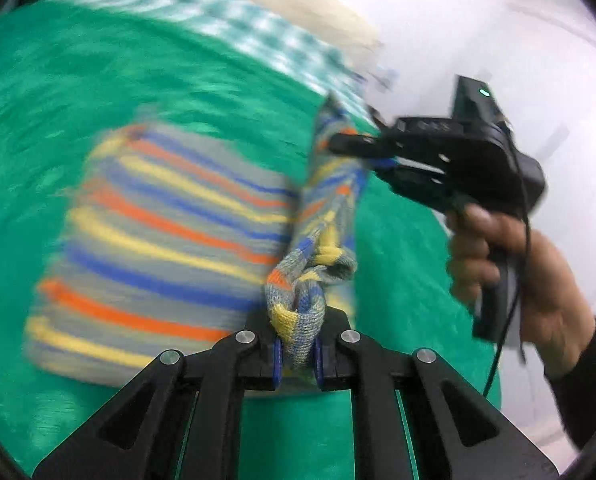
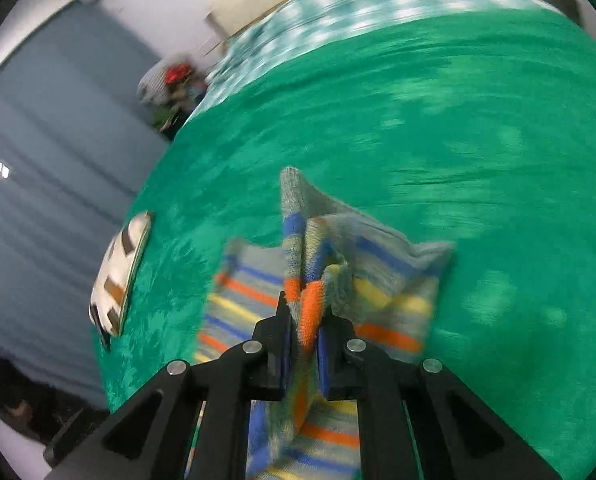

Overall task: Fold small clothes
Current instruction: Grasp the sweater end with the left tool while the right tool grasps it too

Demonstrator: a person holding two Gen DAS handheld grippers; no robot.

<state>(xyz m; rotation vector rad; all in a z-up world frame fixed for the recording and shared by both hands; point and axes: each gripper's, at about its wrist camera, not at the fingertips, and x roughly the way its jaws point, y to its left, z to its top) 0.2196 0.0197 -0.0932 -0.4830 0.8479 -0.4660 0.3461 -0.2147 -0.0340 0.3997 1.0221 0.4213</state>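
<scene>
Green plush cloth [image 1: 98, 92] covers the work surface, with a checked teal-and-white fabric [image 1: 234, 12] at its far edge and pale walls beyond; off to the right gripper's left, at the cloth's edge, lies a white-and-brown patterned item [image 2: 118, 276] I cannot identify; the striped knit garment [image 1: 170, 232], grey with orange, yellow and blue bands, lies just ahead of both grippers, its body flat on the cloth and one edge lifted into a ridge; it looks light, soft and floppy, likely to sag between grips, so edges and corners are the sensible holds; the left gripper [image 1: 298, 354] is clamped tight on a bunched fold of that edge; the right gripper [image 2: 303, 356], held in a person's hand [image 1: 510, 268], is likewise pinched onto the knit further along.
</scene>
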